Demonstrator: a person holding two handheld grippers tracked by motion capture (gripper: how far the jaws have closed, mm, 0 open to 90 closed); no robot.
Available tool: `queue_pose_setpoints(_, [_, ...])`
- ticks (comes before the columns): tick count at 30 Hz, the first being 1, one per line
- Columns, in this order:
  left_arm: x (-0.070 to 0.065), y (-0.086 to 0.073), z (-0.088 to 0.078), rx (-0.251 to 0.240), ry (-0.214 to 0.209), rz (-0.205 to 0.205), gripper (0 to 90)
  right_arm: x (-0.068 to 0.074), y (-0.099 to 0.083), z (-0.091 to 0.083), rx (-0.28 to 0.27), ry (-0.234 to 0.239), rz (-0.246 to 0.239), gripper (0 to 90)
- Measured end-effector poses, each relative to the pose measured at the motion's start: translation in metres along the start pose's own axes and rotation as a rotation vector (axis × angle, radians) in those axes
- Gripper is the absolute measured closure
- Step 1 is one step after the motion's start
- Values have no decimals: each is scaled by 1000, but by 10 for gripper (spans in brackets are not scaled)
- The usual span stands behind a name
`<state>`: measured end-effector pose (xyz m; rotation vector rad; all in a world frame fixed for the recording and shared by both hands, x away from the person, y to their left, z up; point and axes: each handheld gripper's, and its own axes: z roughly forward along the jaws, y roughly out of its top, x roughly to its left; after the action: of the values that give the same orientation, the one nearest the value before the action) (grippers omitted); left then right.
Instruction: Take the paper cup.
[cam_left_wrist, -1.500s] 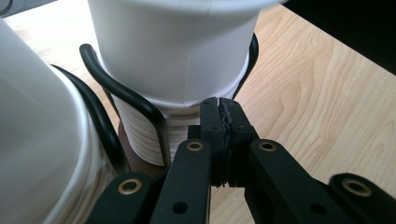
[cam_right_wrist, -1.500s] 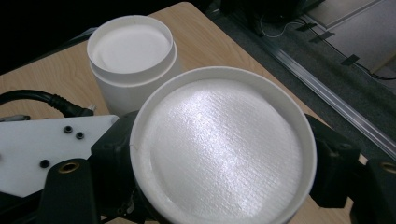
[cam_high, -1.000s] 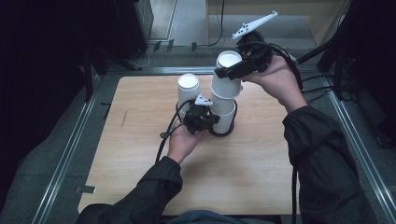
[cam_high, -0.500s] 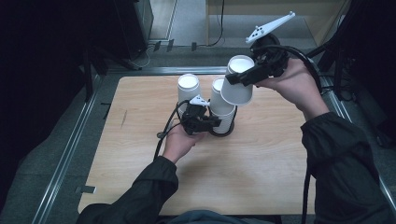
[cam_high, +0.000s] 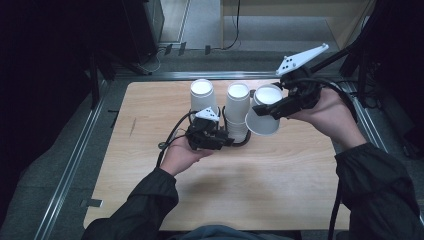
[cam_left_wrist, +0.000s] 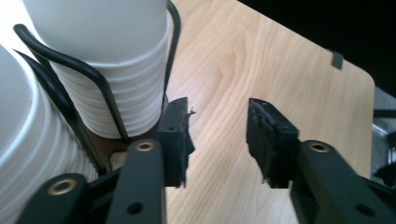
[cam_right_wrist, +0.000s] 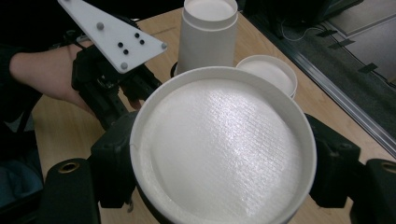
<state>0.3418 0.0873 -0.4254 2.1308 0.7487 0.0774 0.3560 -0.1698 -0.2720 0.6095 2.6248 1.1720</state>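
From the high view, the right gripper (cam_high: 274, 111) is clenched on a single white paper cup (cam_high: 265, 116), bottom up and tilted, held in the air just to the right of the middle cup stack (cam_high: 237, 112) and clear of the tabletop (cam_high: 280, 175). The right gripper view adds what the high view cannot: the cup's upturned base (cam_right_wrist: 224, 149) sits right between the two black jaws, which press its sides from either hand, and the base surface shows a fine woven-looking texture. Beyond the cup in that view stand the tall stack (cam_right_wrist: 208, 35) and a lower stack's top (cam_right_wrist: 267, 72) beside it, with the left gripper's grey plate (cam_right_wrist: 112, 35) off to the upper left.

The left gripper (cam_high: 220, 140) lies low at the foot of the middle stack. Its jaws have just been opening, and the left gripper view shows them released, with bare tabletop (cam_left_wrist: 219, 107) in the gap and nothing between the pads (cam_left_wrist: 177, 135). That view alone also shows a black wire holder (cam_left_wrist: 88, 74) looping round the ribbed pile of nested cups (cam_left_wrist: 107, 70), just left of the left-hand jaw, and a second stack (cam_left_wrist: 23, 140) at the frame's left edge.
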Motion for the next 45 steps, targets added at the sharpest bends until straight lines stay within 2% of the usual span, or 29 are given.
queue_pose_setpoints(4, [-2, -4, -4, -12, -52, 13, 513, 4, -14, 3, -5, 14, 4, 248])
queue_pose_setpoints(6, [-2, -5, -5, -11, -59, 20, 480, 6, -22, 7, -5, 22, 5, 248])
queue_pose_setpoints(7, [-3, -8, -5, -7, -62, 44, 469, 7, -25, 9, -5, 25, 4, 248])
queue_pose_setpoints(8, [-4, -9, -6, -3, -69, 50, 455, 8, -29, 12, -5, 27, 5, 248])
queue_pose_setpoints(11, [-4, -13, -5, -2, -64, 64, 422, 10, -37, 17, -9, 34, 12, 248])
queue_pose_setpoints(13, [-4, -19, -3, 2, -72, 65, 401, 13, -50, 25, -18, 36, 1, 248])
queue_pose_setpoints(18, [-1, -28, -1, 6, -73, 72, 377, 13, -72, 41, -11, 54, 18, 248])
queue_pose_setpoints(22, [-1, -34, -3, -6, -70, 83, 392, 15, -88, 54, -15, 71, 33, 249])
queue_pose_setpoints(26, [-3, -37, -3, -1, -71, 116, 397, 17, -107, 68, -49, 93, 68, 248])
queue_pose_setpoints(27, [-3, -37, -3, -1, -71, 116, 397, 17, -107, 68, -49, 93, 68, 248])
queue_pose_setpoints(29, [-4, -38, -3, -3, -78, 141, 392, 18, -119, 80, -60, 105, 88, 249])
queue_pose_setpoints(30, [-3, -39, -2, -6, -90, 143, 386, 18, -123, 83, -62, 113, 95, 249])
queue_pose_setpoints(32, [-2, -42, -1, -11, -130, 134, 356, 18, -129, 89, -49, 122, 73, 249])
queue_pose_setpoints(34, [0, -46, 0, -2, -139, 131, 340, 16, -132, 93, -39, 118, 70, 249])
queue_pose_setpoints(37, [3, -51, 2, 14, -112, 114, 327, 14, -134, 98, -51, 126, 87, 249])
queue_pose_setpoints(45, [10, -55, -1, 8, -103, 99, 309, 18, -138, 109, -36, 116, 69, 249])
